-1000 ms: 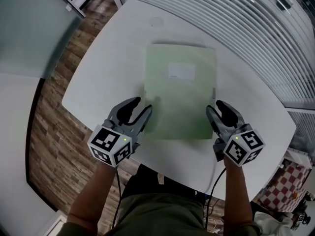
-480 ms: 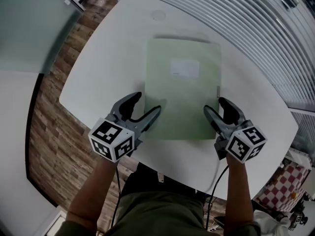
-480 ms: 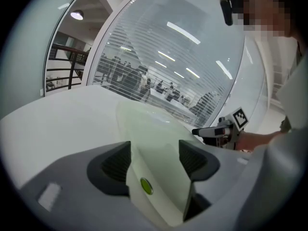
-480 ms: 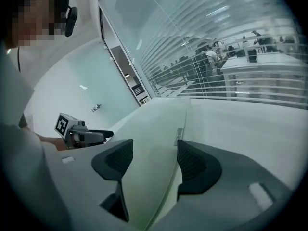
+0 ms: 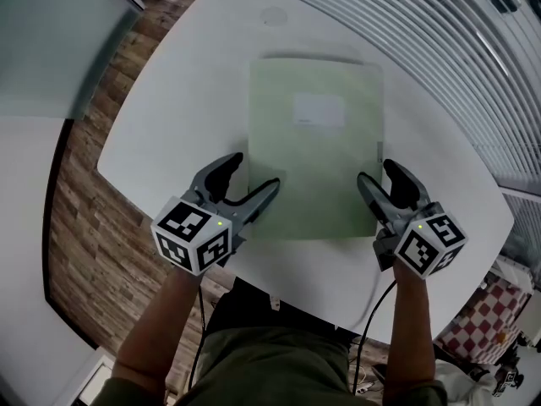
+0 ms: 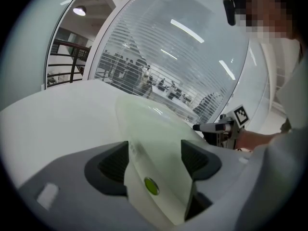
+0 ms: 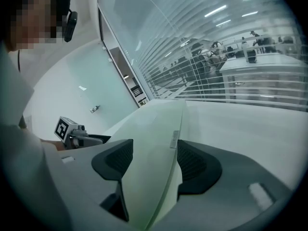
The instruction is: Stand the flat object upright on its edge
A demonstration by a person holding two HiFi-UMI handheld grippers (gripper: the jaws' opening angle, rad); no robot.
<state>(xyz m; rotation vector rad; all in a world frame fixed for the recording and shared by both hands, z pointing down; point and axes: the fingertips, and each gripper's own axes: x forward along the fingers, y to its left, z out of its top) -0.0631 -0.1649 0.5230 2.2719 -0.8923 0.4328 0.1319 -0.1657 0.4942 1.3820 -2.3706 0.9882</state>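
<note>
Head view: a thin, smooth, pale-green rectangular folder (image 5: 314,155) with a white label (image 5: 318,111) lies flat on the glossy white, round-cornered worktop (image 5: 169,117). The left claw (image 5: 252,174) straddles its near left corner, the right claw (image 5: 379,174) its near right edge. Both jaws have just been opening and stand wide, pressing nothing. Only the left gripper view shows a round green stud (image 6: 151,186) on the folder

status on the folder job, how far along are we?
Done: nothing visible yet. The pale green folder lies flat on the white table.
In hand: the left gripper and right gripper sit at its near corners. Their jaws have just been opening, with the folder's edges between them and the pads not pressing.
Left: grip it, tip it up onto an edge, and release with it standing.
</note>
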